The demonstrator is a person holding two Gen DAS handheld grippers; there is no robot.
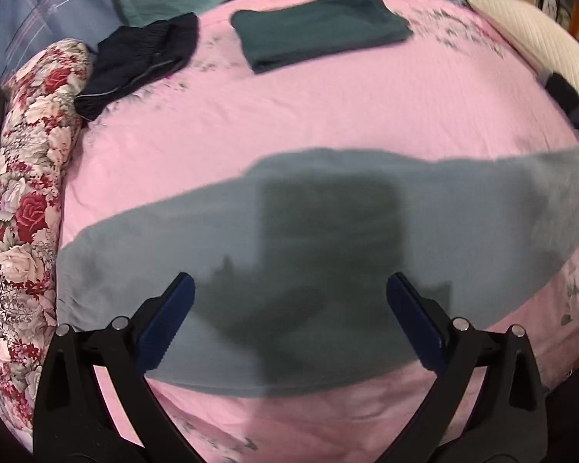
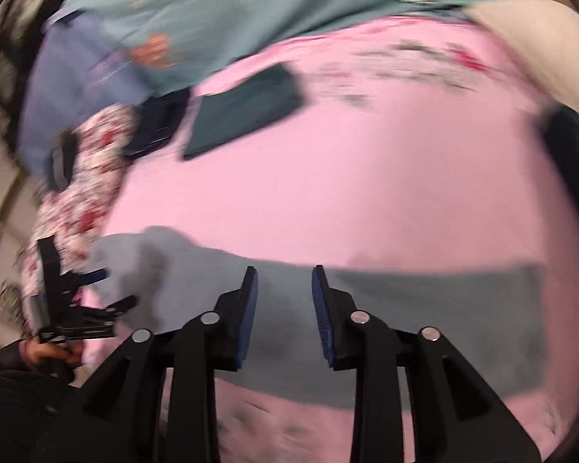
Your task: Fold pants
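Grey pants (image 1: pixel 328 231) lie flat in a long band across the pink bedsheet (image 1: pixel 328 115). My left gripper (image 1: pixel 291 281) hangs over their middle, its jaws wide apart and empty, and its shadow falls on the cloth. In the right wrist view the grey pants (image 2: pixel 424 301) stretch from left to right under my right gripper (image 2: pixel 284 272). That gripper stands open by a narrow gap with nothing between its blue pads. The left gripper (image 2: pixel 77 301) also shows at the left edge of that blurred view, held by a hand (image 2: pixel 46 351).
A folded dark green garment (image 1: pixel 320 31) and a crumpled navy garment (image 1: pixel 143 65) lie at the far side of the bed. A floral quilt (image 1: pixel 27 193) runs along the left edge. A cream blanket (image 1: pixel 521 38) and a dark item (image 1: pixel 571 96) sit at the right.
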